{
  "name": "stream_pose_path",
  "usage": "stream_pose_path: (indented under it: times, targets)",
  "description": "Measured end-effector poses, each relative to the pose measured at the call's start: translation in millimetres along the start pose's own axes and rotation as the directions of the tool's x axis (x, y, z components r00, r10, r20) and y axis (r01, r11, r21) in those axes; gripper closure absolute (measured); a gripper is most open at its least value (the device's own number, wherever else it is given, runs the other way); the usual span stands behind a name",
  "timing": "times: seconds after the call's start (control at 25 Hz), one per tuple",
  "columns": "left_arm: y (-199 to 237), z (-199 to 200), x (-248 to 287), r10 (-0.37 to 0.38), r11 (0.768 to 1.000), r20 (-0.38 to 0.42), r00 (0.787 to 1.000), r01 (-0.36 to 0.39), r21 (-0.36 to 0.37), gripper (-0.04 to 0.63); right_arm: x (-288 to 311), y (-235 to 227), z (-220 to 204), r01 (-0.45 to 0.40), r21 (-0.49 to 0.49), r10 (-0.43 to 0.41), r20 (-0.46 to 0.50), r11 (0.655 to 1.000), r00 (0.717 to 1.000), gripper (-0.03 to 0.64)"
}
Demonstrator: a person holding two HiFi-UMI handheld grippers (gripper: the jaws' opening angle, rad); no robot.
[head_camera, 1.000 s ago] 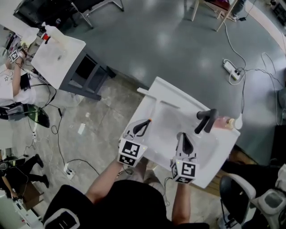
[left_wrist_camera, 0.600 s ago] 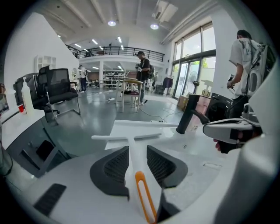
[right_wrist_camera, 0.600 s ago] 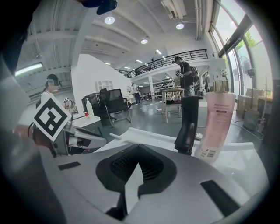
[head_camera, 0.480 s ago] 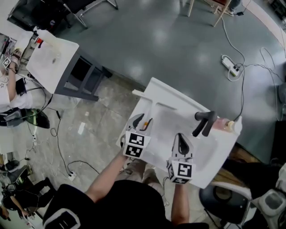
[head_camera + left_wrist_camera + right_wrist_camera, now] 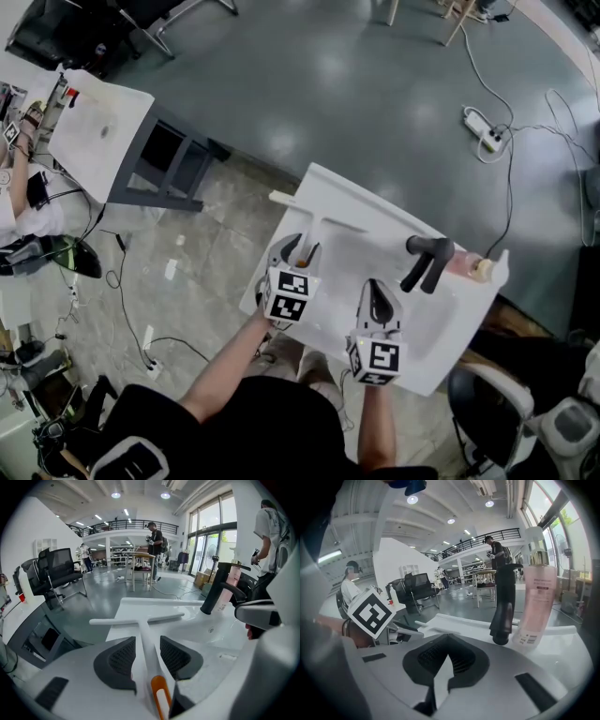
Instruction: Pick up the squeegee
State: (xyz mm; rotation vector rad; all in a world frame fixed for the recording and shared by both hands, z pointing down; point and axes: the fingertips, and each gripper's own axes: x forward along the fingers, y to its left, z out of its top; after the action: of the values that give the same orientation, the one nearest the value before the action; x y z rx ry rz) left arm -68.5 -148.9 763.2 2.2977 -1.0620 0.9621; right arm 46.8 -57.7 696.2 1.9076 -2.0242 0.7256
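Grey polished floor surrounds the white sink unit (image 5: 441,323) I'm working over, with the black faucet (image 5: 427,262) standing at its back edge. Touching the faucet on its right side stands a pink bottle (image 5: 536,592) with a gold collar.

Well to the left of the faucet, the white squeegee (image 5: 136,619) lies flat on the sink top. Its blade runs crosswise at the far end and its handle reaches back toward me, ending in an orange loop (image 5: 158,696).

My left gripper (image 5: 146,638) hangs over that handle, left of the faucet and nearer me than the blade. Its jaws are opening. The handle runs between the two dark pads, and I see a gap on the right pad's side, so nothing is clamped.

My right gripper (image 5: 447,644) sits in front of the faucet, nearer me, pointing at it. Its jaws are closed pad against pad.
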Motion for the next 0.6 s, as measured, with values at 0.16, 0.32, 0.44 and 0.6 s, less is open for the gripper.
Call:
stream_pose_path:
  times: [0.16, 0.32, 0.44, 0.6]
  targets:
    - [2.1, -3.4, 8.4, 0.021, 1.000, -0.012, 1.000, -0.021, 0.020, 0.446, 3.0, -1.6, -1.8, 0.001, 0.003, -0.001, -0.004, 1.000, 1.000, 0.618]
    - [2.6, -8.3, 12.9, 0.033, 0.999, -0.039, 0.999, -0.032, 0.030, 0.454, 3.4, -3.1, -4.2, 0.002, 0.006, -0.002, -0.012, 1.000, 1.000, 0.618]
    - [2.3, -9.0, 16.0, 0.042, 0.998, -0.046, 0.998, -0.041, 0.038, 0.471, 3.6, -6.4, -4.5, 0.008, 0.008, -0.008, -0.020, 1.000, 1.000, 0.618]
    - [1.6, -9.6, 16.1, 0.063, 0.997, -0.055, 0.997, -0.061, 0.042, 0.491, 3.2, -6.9, -9.2, 0.002, 0.012, -0.001, -0.025, 1.000, 1.000, 0.618]
